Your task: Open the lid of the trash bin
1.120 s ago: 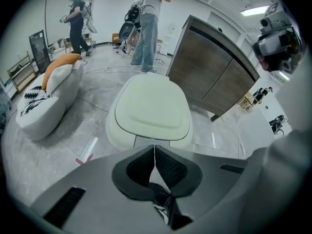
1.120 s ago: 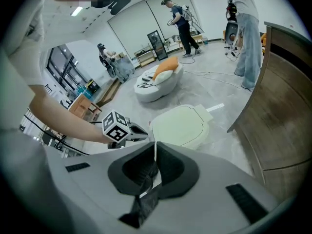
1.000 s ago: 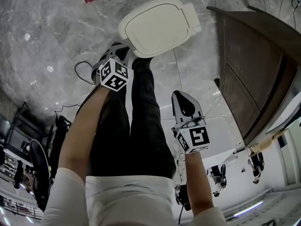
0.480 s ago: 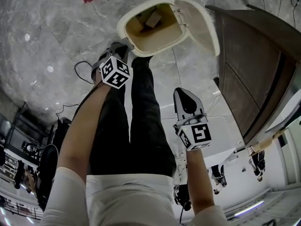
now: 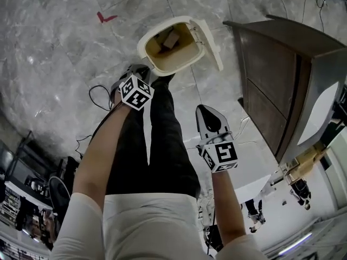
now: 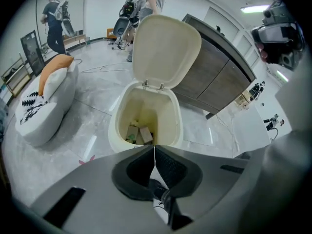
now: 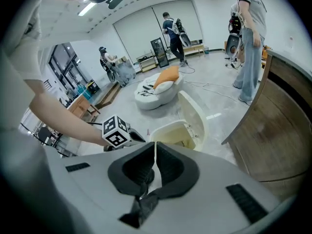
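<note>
I hold the left gripper [image 5: 145, 70] out ahead of my body on an extended, bare left forearm [image 5: 100, 145], with its marker cube [image 5: 135, 91] facing up. In the left gripper view, its 2 jaws meet tip to tip with nothing between them. The right gripper [image 5: 206, 111] sits nearer my body on the right forearm [image 5: 226, 205], pointing forward. Its 2 jaws also meet at the tips and are empty. The 2 grippers are well apart.

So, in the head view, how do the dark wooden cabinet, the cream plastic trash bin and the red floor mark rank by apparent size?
Largest to smallest:
1. dark wooden cabinet
2. cream plastic trash bin
3. red floor mark, clearly the smallest
</note>
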### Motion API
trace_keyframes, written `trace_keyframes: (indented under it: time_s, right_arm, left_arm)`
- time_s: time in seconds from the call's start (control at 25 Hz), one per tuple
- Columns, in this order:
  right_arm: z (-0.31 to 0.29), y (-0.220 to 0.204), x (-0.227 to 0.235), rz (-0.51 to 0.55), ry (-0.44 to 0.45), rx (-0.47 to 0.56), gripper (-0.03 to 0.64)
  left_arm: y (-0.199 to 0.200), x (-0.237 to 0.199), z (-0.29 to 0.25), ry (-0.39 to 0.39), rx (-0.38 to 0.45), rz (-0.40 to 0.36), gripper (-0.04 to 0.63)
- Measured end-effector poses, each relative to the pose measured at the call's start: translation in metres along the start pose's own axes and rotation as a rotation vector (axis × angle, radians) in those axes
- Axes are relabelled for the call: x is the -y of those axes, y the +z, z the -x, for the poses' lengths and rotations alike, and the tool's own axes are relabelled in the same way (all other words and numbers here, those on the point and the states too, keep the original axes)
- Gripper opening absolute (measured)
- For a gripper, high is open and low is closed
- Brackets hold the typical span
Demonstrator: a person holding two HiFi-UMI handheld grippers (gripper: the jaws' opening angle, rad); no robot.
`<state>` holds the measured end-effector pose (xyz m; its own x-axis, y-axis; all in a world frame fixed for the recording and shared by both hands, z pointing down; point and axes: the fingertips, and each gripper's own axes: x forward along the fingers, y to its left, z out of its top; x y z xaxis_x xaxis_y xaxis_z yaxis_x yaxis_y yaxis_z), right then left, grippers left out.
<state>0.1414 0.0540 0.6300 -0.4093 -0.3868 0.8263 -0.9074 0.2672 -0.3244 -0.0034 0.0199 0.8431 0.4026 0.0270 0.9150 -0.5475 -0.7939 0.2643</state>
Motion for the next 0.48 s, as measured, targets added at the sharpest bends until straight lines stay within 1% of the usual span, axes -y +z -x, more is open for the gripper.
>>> trace_keyframes:
  time_s: [0.24, 0.36, 0.48]
  right_arm:
    - [0.020, 0.028, -0.015, 0.032, -0.030, 0.059, 0.032]
    - [0.033, 0.037, -0.023, 0.044, -0.053, 0.079, 0.032]
    - [0.051, 0.048, -0.033, 0.059, -0.073, 0.098, 0.032]
  left_arm:
    - [0.015, 0.003, 0.039, 0.003, 0.041, -0.023, 0.018]
    - [0.022, 0.009, 0.066, -0.005, 0.056, -0.064, 0.020]
    - [0.032, 0.018, 0.101, -0.010, 0.091, -0.100, 0.020]
